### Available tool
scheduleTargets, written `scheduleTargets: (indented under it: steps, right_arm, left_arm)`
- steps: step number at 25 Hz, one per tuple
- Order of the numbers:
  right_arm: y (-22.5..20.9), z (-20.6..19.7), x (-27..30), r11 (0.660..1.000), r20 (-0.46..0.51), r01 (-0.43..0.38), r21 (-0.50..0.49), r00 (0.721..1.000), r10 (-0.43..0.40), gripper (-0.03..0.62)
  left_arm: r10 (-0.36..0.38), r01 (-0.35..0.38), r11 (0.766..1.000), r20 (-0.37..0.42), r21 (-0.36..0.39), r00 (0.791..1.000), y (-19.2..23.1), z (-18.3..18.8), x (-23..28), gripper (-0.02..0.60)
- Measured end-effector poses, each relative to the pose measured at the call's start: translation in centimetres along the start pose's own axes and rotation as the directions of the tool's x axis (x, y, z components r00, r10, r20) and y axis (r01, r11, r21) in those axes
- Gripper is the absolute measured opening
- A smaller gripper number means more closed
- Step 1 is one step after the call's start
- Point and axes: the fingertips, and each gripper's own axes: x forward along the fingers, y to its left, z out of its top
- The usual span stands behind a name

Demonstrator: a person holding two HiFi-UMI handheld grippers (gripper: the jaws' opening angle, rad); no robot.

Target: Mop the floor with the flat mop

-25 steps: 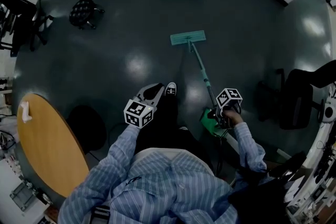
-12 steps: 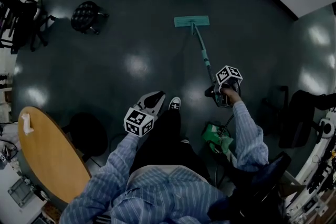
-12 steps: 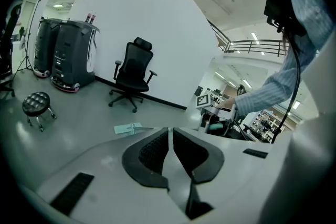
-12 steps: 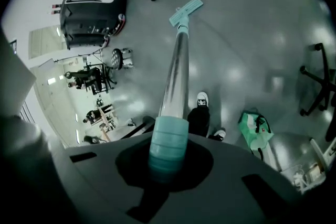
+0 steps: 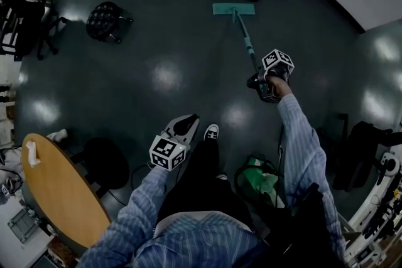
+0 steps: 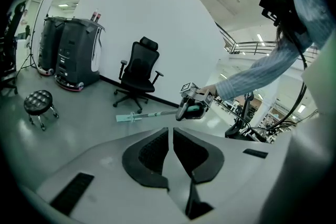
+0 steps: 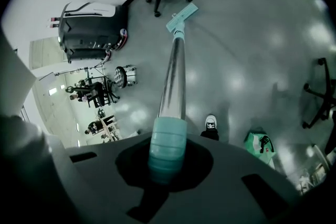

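A dark, glossy floor point(image 5: 157, 41) is spread across an open room and marked by pale light reflections. The right claw point(image 7: 167, 157) is closed around the teal grip point(image 7: 168, 139) of the flat mop point(image 7: 173, 71), which is clamped between both jaws. From there the handle is sloped down to the mop head point(image 5: 233, 9), laid flat on the floor well ahead of the person, near an office chair point(image 6: 139, 73). The left claw point(image 6: 170, 152) is held beside the person's shoe point(image 5: 211, 132), its jaws brought together on nothing. A stool point(image 5: 103, 19) is seen well to the left.
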Motion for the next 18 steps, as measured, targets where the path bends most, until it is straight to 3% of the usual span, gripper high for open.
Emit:
scheduleTargets:
  steps: [5,10,18]
  right_arm:
    - [2.0,3.3,0.0,0.998,0.029,-0.045,0.033,0.999,0.044,0.009]
    - [3.1,3.8,0.0,0.995,0.057,-0.084,0.056,0.995,0.081,0.008]
    - [1.9,0.0,0.5,0.992,0.068,-0.108,0.064,0.992,0.103,0.008]
  left_arm:
    - [0.013,-0.013,1.0,-0.005,-0.021,1.0,0.7,-0.7,0.0,0.026]
    - [0.009,-0.009,1.0,-0.015,-0.02,1.0,0.4,-1.4,-0.4,0.026]
    - [-0.002,0.002,1.0,-0.011,0.003,1.0,-1.2,-1.8,-1.4,0.026]
